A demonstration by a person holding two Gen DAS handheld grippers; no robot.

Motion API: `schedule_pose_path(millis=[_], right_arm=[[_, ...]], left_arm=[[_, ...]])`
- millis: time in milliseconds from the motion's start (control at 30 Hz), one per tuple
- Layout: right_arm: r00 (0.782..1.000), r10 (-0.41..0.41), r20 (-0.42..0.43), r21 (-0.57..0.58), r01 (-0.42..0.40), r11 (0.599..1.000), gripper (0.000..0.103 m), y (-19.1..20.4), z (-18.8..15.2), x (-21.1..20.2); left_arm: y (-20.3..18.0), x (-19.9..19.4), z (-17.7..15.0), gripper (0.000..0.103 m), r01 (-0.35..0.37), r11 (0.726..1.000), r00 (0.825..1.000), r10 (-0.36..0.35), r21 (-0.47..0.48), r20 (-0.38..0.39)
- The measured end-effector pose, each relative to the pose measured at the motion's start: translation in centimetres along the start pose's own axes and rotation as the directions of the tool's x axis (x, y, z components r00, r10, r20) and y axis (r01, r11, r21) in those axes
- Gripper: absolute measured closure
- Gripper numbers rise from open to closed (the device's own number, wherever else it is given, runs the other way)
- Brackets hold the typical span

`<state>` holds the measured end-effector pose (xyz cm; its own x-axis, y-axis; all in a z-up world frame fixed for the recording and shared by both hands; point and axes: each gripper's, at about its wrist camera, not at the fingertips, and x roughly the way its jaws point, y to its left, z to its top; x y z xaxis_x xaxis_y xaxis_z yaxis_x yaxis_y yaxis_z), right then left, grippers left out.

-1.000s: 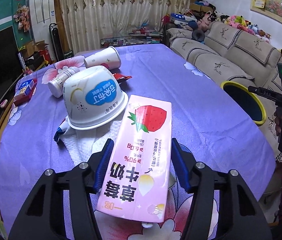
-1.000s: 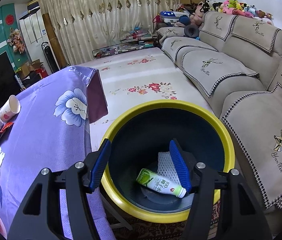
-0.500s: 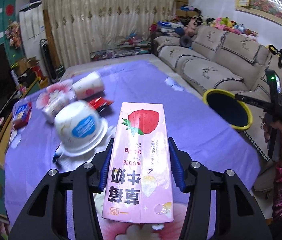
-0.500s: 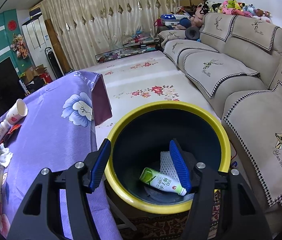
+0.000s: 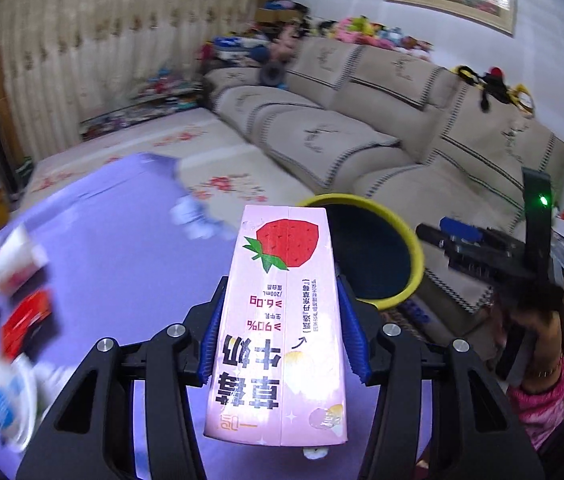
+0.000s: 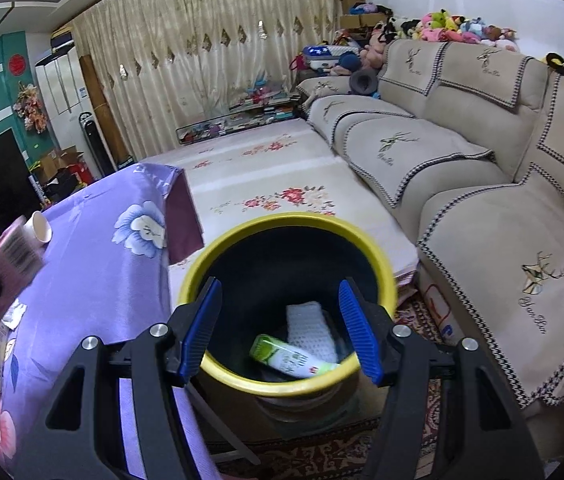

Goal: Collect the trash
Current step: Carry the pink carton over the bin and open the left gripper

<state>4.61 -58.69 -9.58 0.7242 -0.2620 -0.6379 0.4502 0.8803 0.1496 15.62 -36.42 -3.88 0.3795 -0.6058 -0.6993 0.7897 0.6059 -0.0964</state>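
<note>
A: What's the left gripper (image 5: 282,330) got?

B: The pink strawberry milk carton (image 5: 282,312). Both blue pads are clamped on its long sides, and the carton is up off the purple table (image 5: 122,248).

A: Which way does the carton run?

B: Its long axis points straight out along the gripper, strawberry end far. Past that far end, a little to the right, sits the yellow-rimmed trash bin (image 5: 366,256), just off the table's right edge.

A: And the right gripper (image 6: 280,326)?

B: Released, nothing between its jaws. It hangs near the bin's rim (image 6: 282,388), looking down inside, where a green-and-white bottle (image 6: 294,360) and a white foam sleeve (image 6: 310,324) already lie.

A: So the right one is nearer the bin.

B: Yes, but the left carries the trash. I'd judge the carton must travel farther forward and right until it clears the rim, then be let go. The right gripper may crowd the opening.

A: Anything left on the table?

B: A paper cup (image 6: 40,228) at the far left, and blurred wrappers.
</note>
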Motion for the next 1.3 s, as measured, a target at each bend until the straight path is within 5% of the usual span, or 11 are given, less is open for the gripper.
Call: schedule_pose_path(millis=[300,600,700,867,1033,1300], right_arm=[[0.997,-0.07,0.029,0.062,0.068,0.996,0.044,-4.0,-0.5,-1.9],[0.993,-0.119,0.019,0.111,0.116,0.987,0.041,-7.3,-1.5,-2.8],[0.992,-0.123,0.015,0.12,0.12,0.985,0.041,-7.7,-1.6,-2.9],[0.993,-0.114,0.019,0.118,0.111,0.987,0.041,-7.6,-1.6,-3.3],[0.995,-0.094,0.025,0.105,0.091,0.99,0.04,-6.4,-1.5,-3.7],[0.999,-0.037,0.023,0.044,0.036,0.998,0.038,-1.5,-1.5,-4.0]], left_arm=[[-4.8,10.3,5.1,0.052,0.108,0.994,0.989,-0.105,0.023,-0.107],[-8.1,20.3,7.6,0.052,0.078,0.996,0.978,-0.071,0.03,-0.198],[-8.0,21.8,8.0,0.033,0.061,0.998,0.977,-0.057,0.009,-0.205],[-6.5,19.1,8.3,0.026,0.04,0.999,0.987,-0.042,-0.019,-0.158],[-5.1,10.3,7.5,0.014,-0.002,0.999,1.0,0.001,-0.034,-0.016],[0.1,-5.0,2.5,0.005,-0.132,0.983,0.975,0.152,-0.128,0.161]])
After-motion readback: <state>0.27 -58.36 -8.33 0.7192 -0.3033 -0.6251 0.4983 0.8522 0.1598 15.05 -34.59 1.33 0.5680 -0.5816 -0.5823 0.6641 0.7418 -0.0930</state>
